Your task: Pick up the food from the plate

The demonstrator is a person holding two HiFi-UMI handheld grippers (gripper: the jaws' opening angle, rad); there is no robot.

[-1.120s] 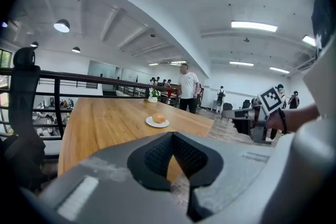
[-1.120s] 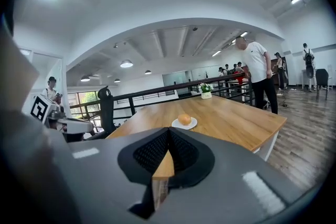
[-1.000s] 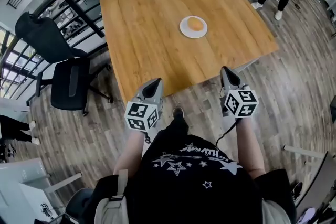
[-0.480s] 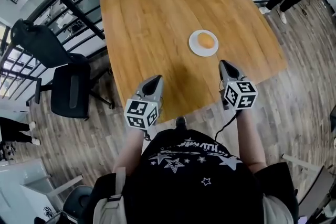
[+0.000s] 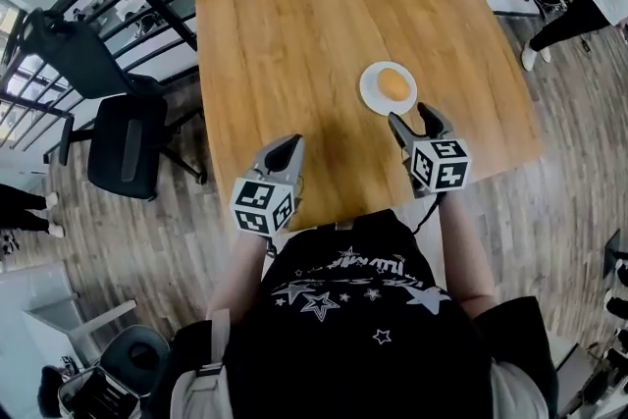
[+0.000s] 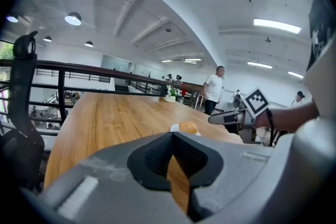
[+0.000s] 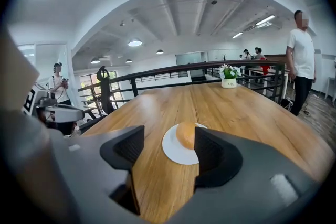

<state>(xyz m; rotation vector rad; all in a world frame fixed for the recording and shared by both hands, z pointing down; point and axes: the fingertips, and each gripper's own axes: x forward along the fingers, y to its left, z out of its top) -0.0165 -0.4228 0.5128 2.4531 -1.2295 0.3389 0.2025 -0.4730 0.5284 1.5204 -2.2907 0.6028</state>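
1. The right claw (image 5: 414,121) has just been opening. Its jaws stand spread, with nothing gripped and only table (image 5: 285,34) and the plate's near edge between them, probably ready for the food.
2. The bun (image 5: 393,84) lies on the white plate (image 5: 368,95) just ahead of this claw, slightly toward its right jaw and untouched.
3. The claw tilts down toward the bun, likely so the jaws can pass either side of it.
4. The left claw (image 5: 286,150) is pressed together and empty, well aside from the plate, seemingly kept clear.
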